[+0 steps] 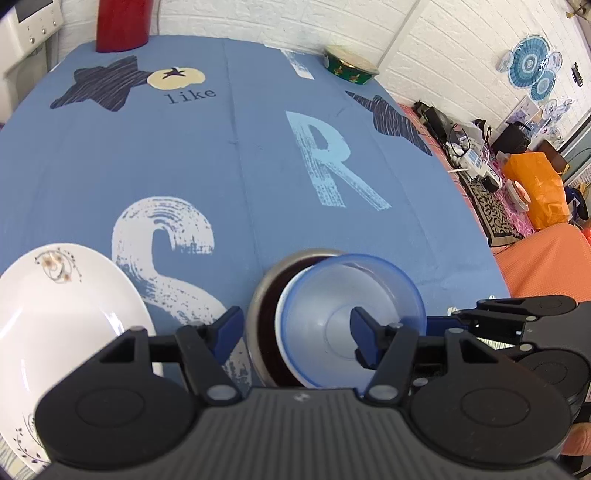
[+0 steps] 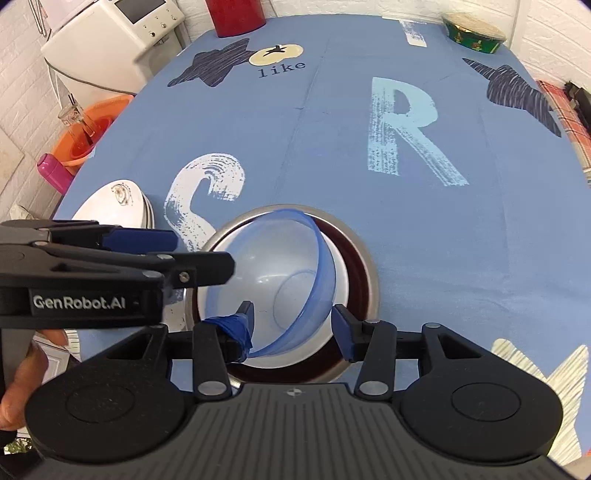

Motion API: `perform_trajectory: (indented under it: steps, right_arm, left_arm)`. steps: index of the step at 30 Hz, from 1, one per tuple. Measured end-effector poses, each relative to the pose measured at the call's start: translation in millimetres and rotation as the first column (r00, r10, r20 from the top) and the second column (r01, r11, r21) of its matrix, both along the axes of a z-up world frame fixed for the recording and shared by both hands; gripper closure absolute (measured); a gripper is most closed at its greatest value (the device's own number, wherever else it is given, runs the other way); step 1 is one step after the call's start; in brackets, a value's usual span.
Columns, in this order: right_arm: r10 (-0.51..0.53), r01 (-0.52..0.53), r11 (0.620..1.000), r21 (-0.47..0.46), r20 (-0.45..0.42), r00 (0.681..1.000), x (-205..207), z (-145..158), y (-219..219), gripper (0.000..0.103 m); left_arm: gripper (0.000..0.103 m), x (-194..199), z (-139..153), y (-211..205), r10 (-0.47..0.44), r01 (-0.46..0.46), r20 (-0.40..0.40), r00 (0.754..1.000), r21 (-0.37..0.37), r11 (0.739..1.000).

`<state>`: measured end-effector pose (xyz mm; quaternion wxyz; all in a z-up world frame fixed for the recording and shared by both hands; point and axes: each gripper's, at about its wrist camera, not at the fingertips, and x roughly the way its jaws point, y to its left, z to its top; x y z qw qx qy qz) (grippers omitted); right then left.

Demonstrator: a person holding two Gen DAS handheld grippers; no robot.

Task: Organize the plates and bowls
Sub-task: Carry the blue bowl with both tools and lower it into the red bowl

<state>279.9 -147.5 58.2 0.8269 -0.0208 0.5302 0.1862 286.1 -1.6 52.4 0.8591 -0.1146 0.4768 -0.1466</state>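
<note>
Everything here sits around the stack of bowls, so I'll use that as the reference. The outer one is a metal bowl point(image 2: 364, 258) with a dark inside, resting on the blue tablecloth point(image 2: 332, 147) that covers the surface. Nested in it is a white bowl point(image 2: 341, 280), and on top of that a see-through blue plastic bowl point(image 2: 291, 266) sits tilted, one side of its rim lifted up higher than the other.

The right gripper point(image 2: 291, 326) is right at the near side of the stack. Its fingers are apart, one of them (wrapped in blue tape) touching or just under the near rim of the blue plastic bowl, the other out by the metal bowl's edge. Not clamped on anything as far as I can see.

The left gripper point(image 1: 295, 332) comes in from the left of the stack. Its fingers are also spread wide, one hanging over the inside of the blue plastic bowl, the other outside the metal bowl.

Left of the stack there's a white plate point(image 1: 62, 314) with a little flower pattern, looks like a couple stacked. Far across the cloth from the bowls: a green tin point(image 2: 474, 33) and a red container point(image 2: 236, 16).
</note>
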Motion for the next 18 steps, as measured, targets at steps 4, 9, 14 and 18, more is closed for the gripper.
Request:
perform_trajectory:
  steps: [4, 9, 14, 18]
  right_arm:
    - [-0.033, 0.033, 0.999, 0.014, 0.022, 0.999, -3.1, 6.6, -15.5, 0.072]
    - [-0.065, 0.064, 0.998, 0.026, 0.047, 0.997, -6.2, 5.9, -30.4, 0.071]
    - [-0.102, 0.102, 0.993, 0.056, 0.003, 0.995, -2.4, -9.6, -38.5, 0.071]
    - [-0.087, 0.084, 0.994, 0.068, 0.044, 0.995, -4.9, 4.7, -37.9, 0.071]
  left_arm:
    - [0.041, -1.5, 1.6, 5.3, 0.008, -0.008, 0.006, 1.000, -0.001, 1.000]
    - [0.042, -3.2, 2.0, 6.8, 0.007, -0.006, 0.006, 1.000, -0.014, 1.000]
    - [0.042, -6.4, -0.3, 5.6, -0.006, 0.006, 0.009, 1.000, -0.005, 1.000]
    - [0.042, -7.1, 1.4, 9.0, -0.001, 0.002, 0.013, 1.000, -0.004, 1.000]
